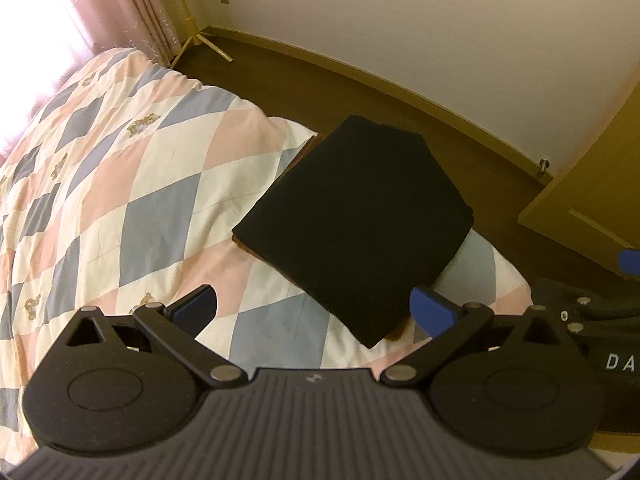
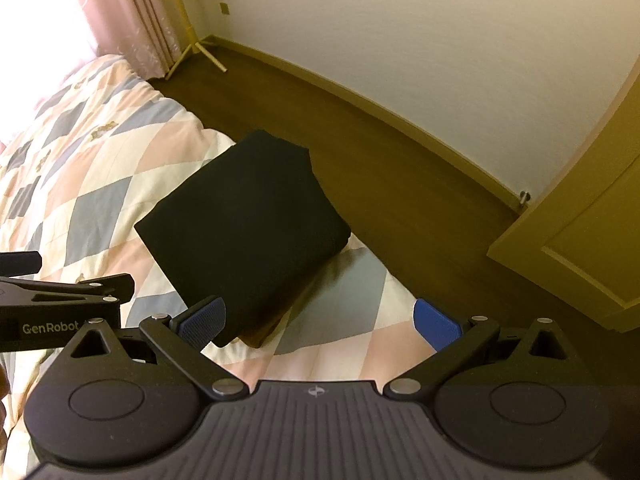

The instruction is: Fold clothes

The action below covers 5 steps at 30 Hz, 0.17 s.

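Item: black garment, folded into a thick, roughly square stack. It lies on the bed near the foot-end corner, on the diamond-patterned quilt in pink, grey-blue and cream. A thin brown edge shows under its lower rim; whether that is a second piece or a lining I cannot tell.

Appearance: matte, uniformly dark, no visible print, buttons or seams. The top face is smooth, the edges are fairly square, and one far corner is slightly notched where the layers meet. In the right wrist view the same black garment sits just ahead of my tool, its near corner overlapping the inner finger in the picture.

Handling, as I judge it: soft, light cloth, limp once lifted, likely to sag and unfold if taken by a single layer. The best hold is at a folded edge or corner, pinching all layers together, one tool at each side.

My left tool: fingers spread wide, holding nothing, poised above the quilt just short of the garment's near corner.

My right tool: likewise spread and empty, beside the stack.

Task state: folding appears done or nearly so.
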{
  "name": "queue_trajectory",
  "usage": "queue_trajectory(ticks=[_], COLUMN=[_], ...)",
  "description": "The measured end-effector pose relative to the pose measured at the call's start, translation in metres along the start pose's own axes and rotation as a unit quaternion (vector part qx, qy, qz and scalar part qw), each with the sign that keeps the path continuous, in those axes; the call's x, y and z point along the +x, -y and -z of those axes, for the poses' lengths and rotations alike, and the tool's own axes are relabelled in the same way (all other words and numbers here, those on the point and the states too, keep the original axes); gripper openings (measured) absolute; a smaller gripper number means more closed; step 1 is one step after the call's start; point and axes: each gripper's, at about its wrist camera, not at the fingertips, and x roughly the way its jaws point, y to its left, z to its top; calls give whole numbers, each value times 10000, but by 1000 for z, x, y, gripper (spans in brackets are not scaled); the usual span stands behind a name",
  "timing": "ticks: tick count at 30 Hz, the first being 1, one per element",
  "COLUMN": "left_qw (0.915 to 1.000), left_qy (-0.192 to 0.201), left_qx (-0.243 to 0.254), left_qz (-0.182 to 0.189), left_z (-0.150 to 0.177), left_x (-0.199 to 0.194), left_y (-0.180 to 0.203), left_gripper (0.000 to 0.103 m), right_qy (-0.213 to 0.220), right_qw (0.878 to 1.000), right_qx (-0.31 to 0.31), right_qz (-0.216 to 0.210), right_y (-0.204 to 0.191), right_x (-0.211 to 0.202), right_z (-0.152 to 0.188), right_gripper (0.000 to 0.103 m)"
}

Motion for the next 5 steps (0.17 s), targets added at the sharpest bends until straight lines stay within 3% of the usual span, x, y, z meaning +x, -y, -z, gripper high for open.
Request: queue_trajectory(ticks=[5], left_qw=[9997], left_qy=[155], left_qx=[-71], left_qz=[146], left_z=[-6], left_x=[-3], left_y=[0], left_gripper=[102], right_qy=[76], right_qw=[10000], right_qx=[20], right_qz=[54], right_y=[2], right_x=[-5], right_z=[-4], right_gripper=[103])
